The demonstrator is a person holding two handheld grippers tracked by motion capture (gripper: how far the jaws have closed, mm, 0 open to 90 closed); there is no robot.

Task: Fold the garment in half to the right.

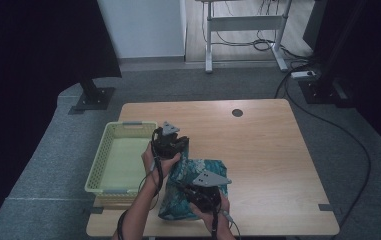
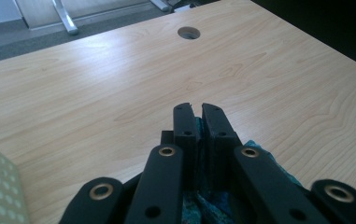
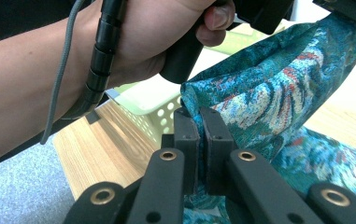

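Observation:
A teal patterned cloth [image 1: 190, 192] lies near the front of the wooden table [image 1: 263, 150], partly lifted. My left gripper [image 1: 183, 143] is shut on the cloth's far edge; a strip of teal fabric [image 2: 199, 135] shows between its closed jaws. Closer to the front edge, my right gripper [image 1: 198, 196] is shut on another edge of the cloth [image 3: 259, 88], which hangs in a fold from the left gripper down to it. In the right gripper view, the person's left hand [image 3: 133, 42] holds the other gripper's handle just beyond my jaws.
A pale green perforated basket [image 1: 109, 152] sits on the table's left side, right beside the left hand. A round cable hole [image 1: 237, 112] is at the table's far edge. A white desk frame [image 1: 243, 30] and cables stand on the floor beyond.

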